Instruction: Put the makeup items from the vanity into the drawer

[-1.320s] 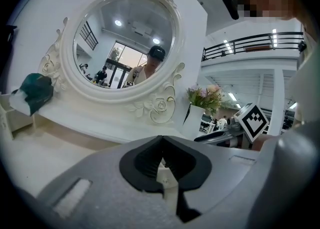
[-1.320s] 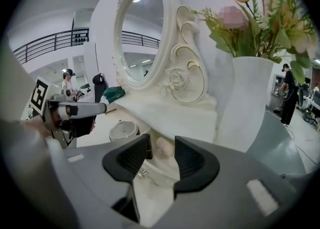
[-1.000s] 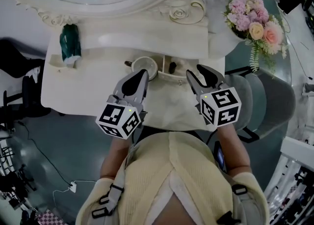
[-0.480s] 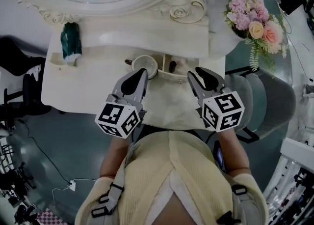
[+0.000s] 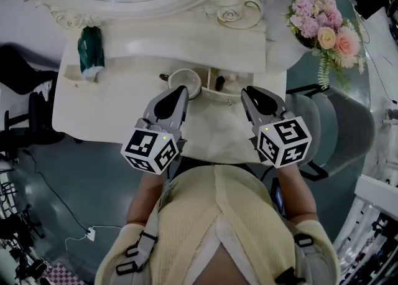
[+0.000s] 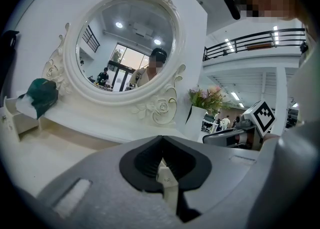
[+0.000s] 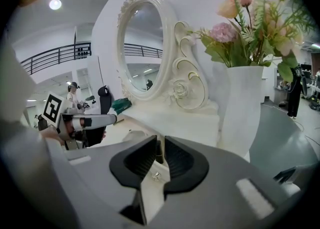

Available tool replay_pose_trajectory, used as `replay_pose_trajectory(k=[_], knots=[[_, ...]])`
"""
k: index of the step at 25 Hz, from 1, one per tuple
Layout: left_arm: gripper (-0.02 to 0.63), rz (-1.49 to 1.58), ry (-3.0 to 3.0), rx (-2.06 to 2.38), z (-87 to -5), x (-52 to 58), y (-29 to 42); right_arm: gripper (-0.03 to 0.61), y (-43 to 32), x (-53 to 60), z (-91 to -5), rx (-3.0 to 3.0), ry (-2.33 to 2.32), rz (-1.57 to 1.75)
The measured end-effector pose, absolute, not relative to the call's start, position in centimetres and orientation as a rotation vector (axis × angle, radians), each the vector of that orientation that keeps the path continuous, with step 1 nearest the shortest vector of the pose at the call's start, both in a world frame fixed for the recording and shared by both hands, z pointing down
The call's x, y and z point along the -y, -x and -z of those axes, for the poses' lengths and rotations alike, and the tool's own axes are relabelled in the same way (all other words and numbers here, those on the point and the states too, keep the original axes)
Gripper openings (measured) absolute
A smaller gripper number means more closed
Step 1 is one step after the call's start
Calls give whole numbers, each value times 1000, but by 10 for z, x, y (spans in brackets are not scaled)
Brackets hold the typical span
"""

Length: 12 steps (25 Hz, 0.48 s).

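Closing just now, grey right tool [image 5: 247,93] nearly clenched, nothing betw. jaws, beside open white drawer [image 5: 214,95]; grey left tool [image 5: 181,90] clenched empty. Prob. item drop-off done.

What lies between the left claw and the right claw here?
Head view: the curved white drawer front, with a small dark item just behind it.

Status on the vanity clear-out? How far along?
Done: drawer open, with a round container and small dark items in it. In hand: nothing seen; left tool shut, right tool jaws have just been closing, empty. Left: green item on the vanity.
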State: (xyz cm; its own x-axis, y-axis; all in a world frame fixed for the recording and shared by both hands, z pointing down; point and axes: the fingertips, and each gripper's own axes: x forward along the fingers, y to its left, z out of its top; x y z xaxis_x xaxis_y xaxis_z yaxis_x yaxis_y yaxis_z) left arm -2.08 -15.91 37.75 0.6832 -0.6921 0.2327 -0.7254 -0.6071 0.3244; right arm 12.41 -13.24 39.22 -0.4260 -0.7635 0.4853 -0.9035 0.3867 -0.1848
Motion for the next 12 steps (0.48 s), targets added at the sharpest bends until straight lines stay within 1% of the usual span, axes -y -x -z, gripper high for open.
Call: replay_pose_trajectory(k=[2,3,12], knots=[[0,-117,-2502,1107,-378,159,21,33,-125,133,-393,2323,-1465,-612],[0,-118,-2501,1107,-378,159,21,6,-126,133,-393,2318,-1470,-610],[0,-127,-2497,1109,-380,158,24,2,-122,132,-395,2322,-1442,-595]])
